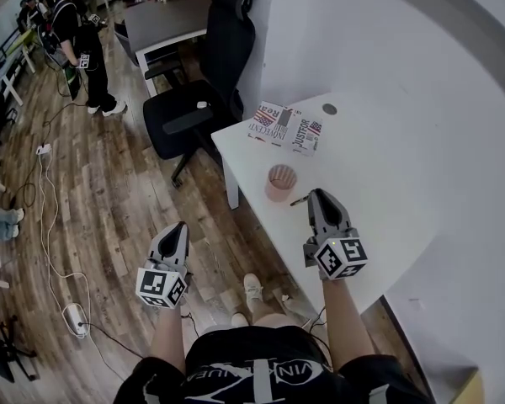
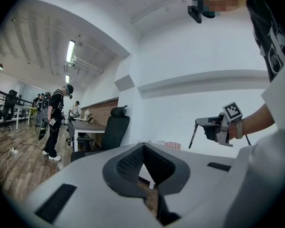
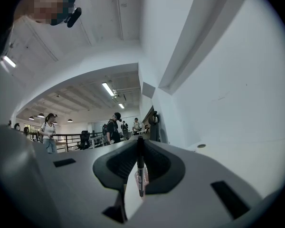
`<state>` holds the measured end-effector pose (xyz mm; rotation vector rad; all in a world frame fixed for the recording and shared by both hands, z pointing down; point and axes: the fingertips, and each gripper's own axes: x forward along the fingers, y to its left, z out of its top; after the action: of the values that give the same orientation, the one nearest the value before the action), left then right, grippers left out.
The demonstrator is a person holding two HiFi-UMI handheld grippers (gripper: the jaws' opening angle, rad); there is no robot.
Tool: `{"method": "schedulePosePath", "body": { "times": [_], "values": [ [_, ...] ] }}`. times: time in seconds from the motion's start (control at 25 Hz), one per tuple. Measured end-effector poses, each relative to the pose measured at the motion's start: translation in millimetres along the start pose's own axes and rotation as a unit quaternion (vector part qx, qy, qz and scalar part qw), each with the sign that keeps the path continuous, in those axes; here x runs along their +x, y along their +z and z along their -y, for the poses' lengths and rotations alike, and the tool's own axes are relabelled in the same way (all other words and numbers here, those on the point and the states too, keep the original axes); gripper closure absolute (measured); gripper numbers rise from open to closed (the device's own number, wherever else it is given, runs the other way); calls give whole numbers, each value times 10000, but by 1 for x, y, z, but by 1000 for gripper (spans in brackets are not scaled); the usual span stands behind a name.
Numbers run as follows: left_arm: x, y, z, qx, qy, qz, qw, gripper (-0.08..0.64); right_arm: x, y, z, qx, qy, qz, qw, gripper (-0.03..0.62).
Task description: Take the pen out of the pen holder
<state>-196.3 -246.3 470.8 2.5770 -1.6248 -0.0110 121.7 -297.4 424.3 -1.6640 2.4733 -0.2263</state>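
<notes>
A pink mesh pen holder (image 1: 281, 182) stands on the white table (image 1: 387, 158) near its left edge. My right gripper (image 1: 317, 195) hovers just right of and nearer than the holder, shut on a dark pen (image 1: 299, 200). In the right gripper view the pen (image 3: 140, 167) hangs tip down between the closed jaws, with the pen holder (image 3: 136, 178) behind it. The left gripper view shows that pen (image 2: 194, 133) clear of the pen holder (image 2: 172, 146). My left gripper (image 1: 179, 228) hangs over the wooden floor left of the table, jaws together and empty.
Two printed boxes (image 1: 286, 126) lie at the table's far side. A black office chair (image 1: 206, 91) stands left of the table. A person (image 1: 84, 40) stands at the far left, beside a dark desk (image 1: 164, 19). Cables and a power strip (image 1: 71, 318) lie on the floor.
</notes>
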Motion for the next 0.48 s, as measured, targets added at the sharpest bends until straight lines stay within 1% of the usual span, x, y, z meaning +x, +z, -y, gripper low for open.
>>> {"method": "schedulePosePath", "body": {
  "times": [0.24, 0.48],
  "values": [
    [-4, 1, 1, 12, 13, 18, 10000, 546, -16, -10, 3, -77, -36, -205, 9998, 540],
    [-13, -2, 1, 1, 70, -6, 10000, 546, -31, -15, 5, -95, -78, -272, 9996, 540]
  ]
}}
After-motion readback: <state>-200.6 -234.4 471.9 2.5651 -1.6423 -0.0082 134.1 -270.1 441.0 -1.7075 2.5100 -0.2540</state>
